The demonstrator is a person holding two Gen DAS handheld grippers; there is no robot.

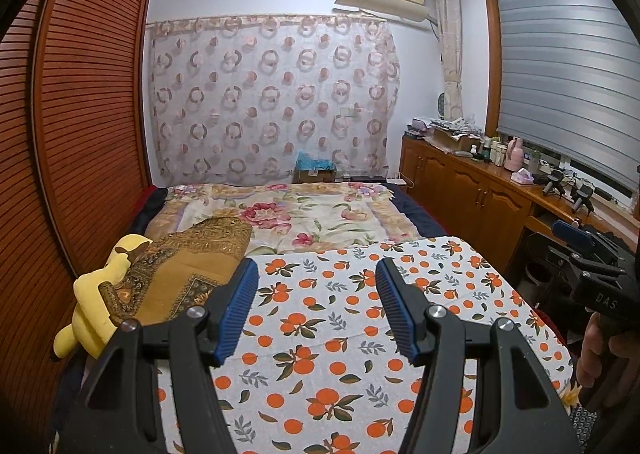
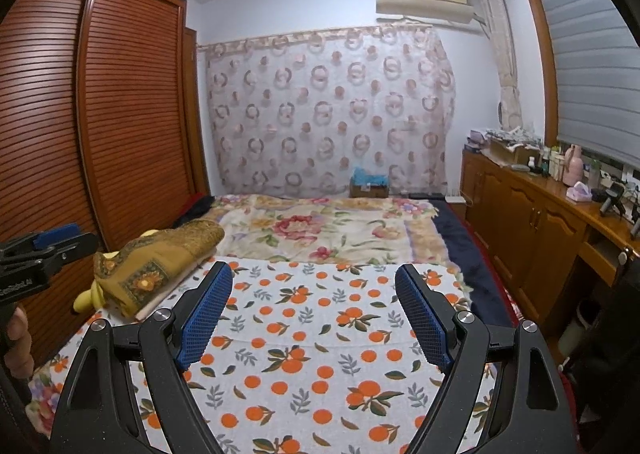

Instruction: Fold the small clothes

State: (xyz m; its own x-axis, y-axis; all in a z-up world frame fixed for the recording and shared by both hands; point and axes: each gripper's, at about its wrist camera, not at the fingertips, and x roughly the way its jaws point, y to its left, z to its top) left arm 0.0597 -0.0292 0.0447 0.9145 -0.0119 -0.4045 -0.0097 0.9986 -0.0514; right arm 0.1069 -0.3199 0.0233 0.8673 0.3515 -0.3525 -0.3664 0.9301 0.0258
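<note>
As far as can be judged, at the very start of the task: no fold made under either tool, nothing picked up, all folding left to do.

Noted, largest first. Spread flat across the near end of the bed, a white cotton sheet printed with oranges and leaves (image 1: 320,338); by the look of it the work surface, smooth but for one faint crease across its middle. Beyond its far edge, a cream floral blanket (image 1: 320,221).

At its far left corner, overlapping its edge, an ochre paisley-patterned cloth (image 1: 188,266). Only candidate in view for the task's garment; cannot confirm as clothing. Lies loosely doubled, patterned border showing, draped partly over a yellow plush toy (image 1: 90,306) on the side away from the sheet. Looks soft, fairly thick and unevenly heaped; in judgement, would want spreading on the sheet before any clean fold. No other small clothes seen on the sheet.

Left gripper (image 1: 316,268) held above the sheet's near half, blue ribbed pads (image 1: 236,310) spread wide, nothing between them. Right gripper (image 2: 314,270) likewise above the sheet, spread wide and empty. Both apart from the ochre cloth.
</note>
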